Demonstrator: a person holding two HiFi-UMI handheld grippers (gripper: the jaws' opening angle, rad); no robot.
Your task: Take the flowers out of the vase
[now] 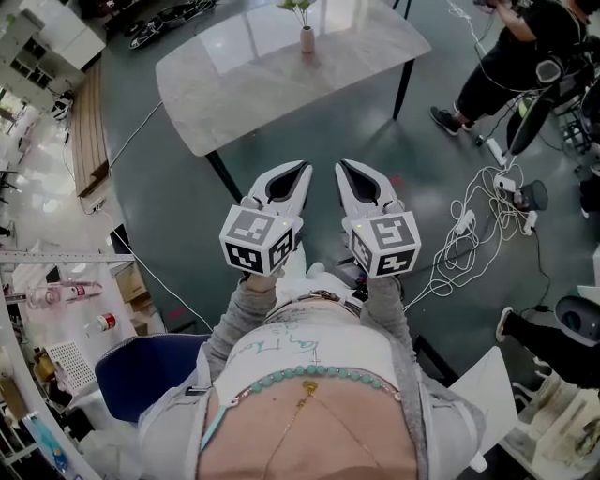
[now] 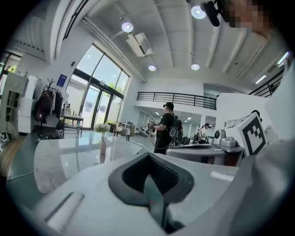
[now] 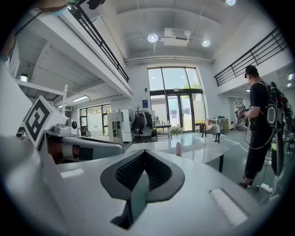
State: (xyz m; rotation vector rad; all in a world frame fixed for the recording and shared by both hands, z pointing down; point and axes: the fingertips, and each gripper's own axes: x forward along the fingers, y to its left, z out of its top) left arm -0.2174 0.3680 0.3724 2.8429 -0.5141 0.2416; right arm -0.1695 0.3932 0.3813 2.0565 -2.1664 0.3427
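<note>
A small pink vase (image 1: 307, 39) with white flowers (image 1: 298, 7) stands on the far side of a pale marble table (image 1: 234, 80), well away from both grippers. The left gripper (image 1: 298, 174) and right gripper (image 1: 345, 171) are held side by side close to the person's chest, over the floor short of the table, both shut and empty. In the left gripper view, the vase (image 2: 103, 147) and flowers (image 2: 101, 127) show small beyond the left gripper (image 2: 148, 159). In the right gripper view, the vase (image 3: 178, 148) and flowers (image 3: 175, 131) show beyond the right gripper (image 3: 144, 156).
A person in black (image 1: 520, 47) stands at the right near the table's far corner, also seen as a person (image 3: 258, 124) in the right gripper view. Cables and power strips (image 1: 473, 220) lie on the floor at right. A blue chair (image 1: 141, 375) is at lower left.
</note>
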